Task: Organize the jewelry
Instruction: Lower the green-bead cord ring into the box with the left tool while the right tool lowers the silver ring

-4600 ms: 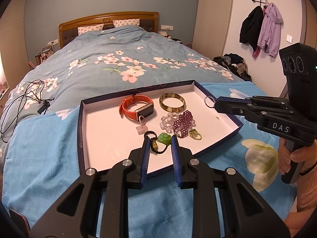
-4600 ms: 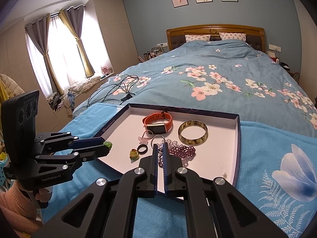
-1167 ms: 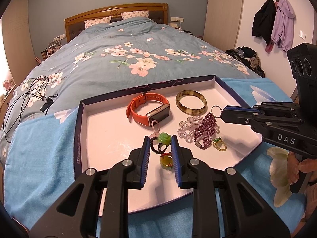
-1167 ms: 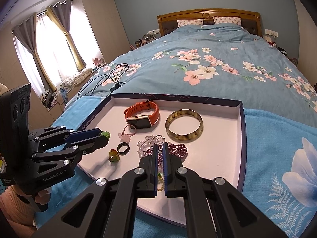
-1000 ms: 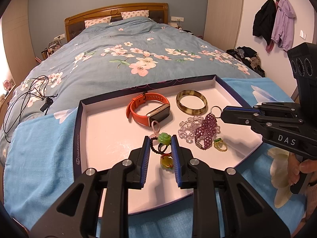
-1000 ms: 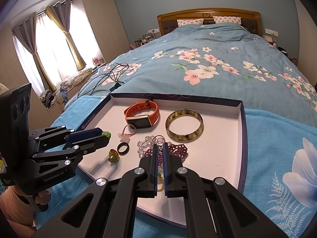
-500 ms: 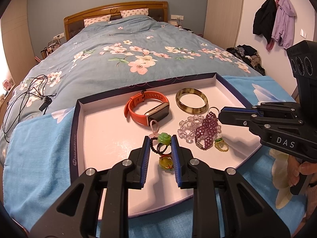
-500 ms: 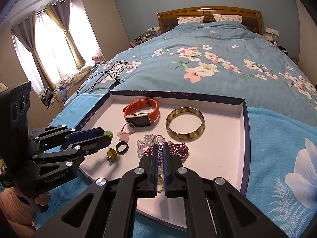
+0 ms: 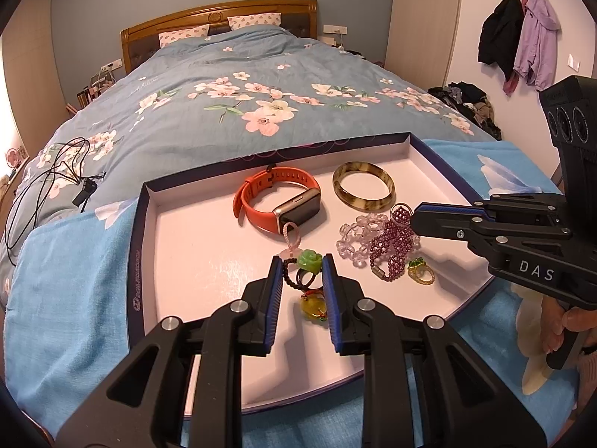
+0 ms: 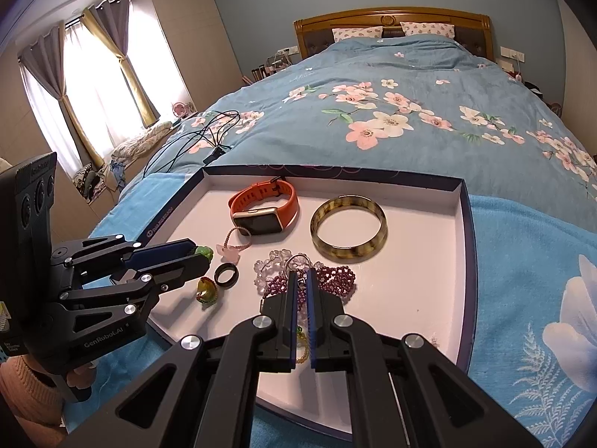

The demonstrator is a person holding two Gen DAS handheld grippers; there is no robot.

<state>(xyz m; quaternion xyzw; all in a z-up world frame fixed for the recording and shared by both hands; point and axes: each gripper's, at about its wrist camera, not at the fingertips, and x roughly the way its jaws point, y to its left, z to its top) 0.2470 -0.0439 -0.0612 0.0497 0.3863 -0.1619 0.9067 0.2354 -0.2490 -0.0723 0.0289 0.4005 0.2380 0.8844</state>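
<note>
Left gripper (image 9: 298, 265) pinching green flower ring (image 9: 309, 260), held just above tray (image 9: 141, 246). Right gripper (image 10: 301, 280) closed tight on thin silver ring (image 10: 297, 260), up over bead pile.

Bare tray floor off to left of left gripper, nearer that hand; good drop spot, probably.

In tray: one orange watch (image 9: 278, 201), one brown bangle (image 9: 363, 190), one clear bead bracelet (image 9: 354, 237), one purple bead bracelet (image 9: 391, 248), one black ring (image 10: 225, 274), one pink charm (image 10: 228, 252), one yellow pendant (image 9: 312, 308), one small green-gold ring (image 9: 419, 270).

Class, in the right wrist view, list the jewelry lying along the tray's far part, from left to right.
Orange smartwatch → mottled bangle.
</note>
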